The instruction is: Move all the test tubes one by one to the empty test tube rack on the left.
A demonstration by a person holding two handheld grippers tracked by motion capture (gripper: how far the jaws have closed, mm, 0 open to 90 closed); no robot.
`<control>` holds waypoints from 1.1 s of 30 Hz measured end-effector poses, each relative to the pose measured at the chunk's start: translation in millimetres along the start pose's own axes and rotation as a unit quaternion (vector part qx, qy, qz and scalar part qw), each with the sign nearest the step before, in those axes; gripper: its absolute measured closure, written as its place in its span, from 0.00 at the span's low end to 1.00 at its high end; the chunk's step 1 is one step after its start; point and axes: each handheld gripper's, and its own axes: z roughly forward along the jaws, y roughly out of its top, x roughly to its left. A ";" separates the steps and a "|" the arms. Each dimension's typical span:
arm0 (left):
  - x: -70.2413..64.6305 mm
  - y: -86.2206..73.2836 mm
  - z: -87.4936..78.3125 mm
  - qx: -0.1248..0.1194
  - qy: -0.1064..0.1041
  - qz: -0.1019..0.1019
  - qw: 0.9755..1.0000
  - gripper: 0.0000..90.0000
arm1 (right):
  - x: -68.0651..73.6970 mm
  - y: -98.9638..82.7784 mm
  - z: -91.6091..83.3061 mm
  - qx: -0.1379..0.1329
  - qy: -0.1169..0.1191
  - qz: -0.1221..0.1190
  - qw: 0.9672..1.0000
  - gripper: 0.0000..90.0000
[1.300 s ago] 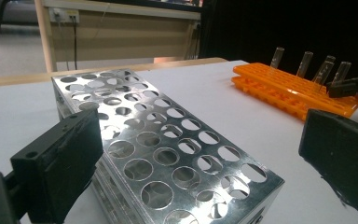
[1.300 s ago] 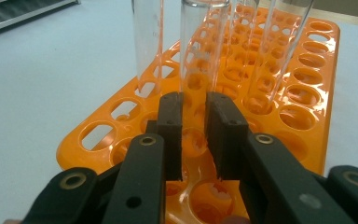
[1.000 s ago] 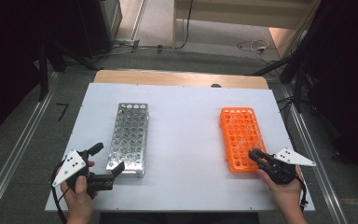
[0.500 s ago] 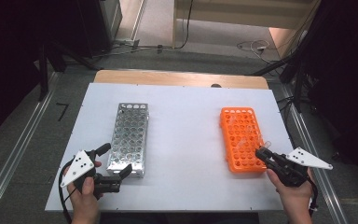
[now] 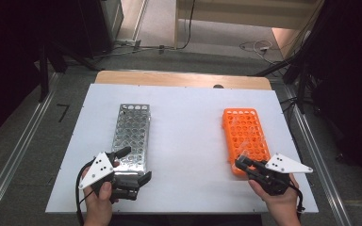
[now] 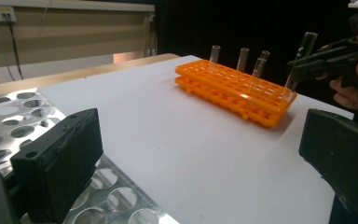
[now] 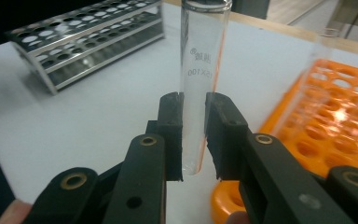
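Note:
My right gripper [image 7: 193, 109] is shut on a clear glass test tube [image 7: 196, 70], held upright with its rounded bottom just below the pads. It hangs by the near left corner of the orange rack [image 5: 245, 134], as the right gripper [image 5: 240, 163] also shows from above. Three more tubes [image 6: 243, 57] stand in the orange rack [image 6: 233, 88]. My left gripper [image 5: 135, 165] is open with nothing between its jaws, straddling the near end of the metal rack [image 5: 132, 134]. From the left gripper [image 6: 200, 154], I see the right gripper [image 6: 317, 60] holding its tube [image 6: 300, 53].
Both racks lie lengthwise on a white board [image 5: 188, 141], with a broad bare strip between them. A wooden table edge [image 5: 179, 79] runs along the far side. Metal rails and cables lie on the floor around.
The left gripper has slid to the right along the metal rack's near end. The right gripper, still shut on the tube, has shifted left and slightly up at the orange rack's near corner.

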 end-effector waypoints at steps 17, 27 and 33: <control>-42.6 10.2 32.7 0.019 -0.032 0.001 0.999 0.09 | 52.5 8.1 41.1 0.028 0.078 -0.034 0.996 0.82; -63.5 10.5 49.1 0.031 -0.068 -0.008 0.997 0.30 | 72.2 9.2 55.6 0.036 0.106 -0.049 0.993 0.82; -69.1 8.5 56.3 0.039 -0.078 -0.011 0.996 0.40 | 78.9 9.1 60.0 0.040 0.115 -0.055 0.991 0.82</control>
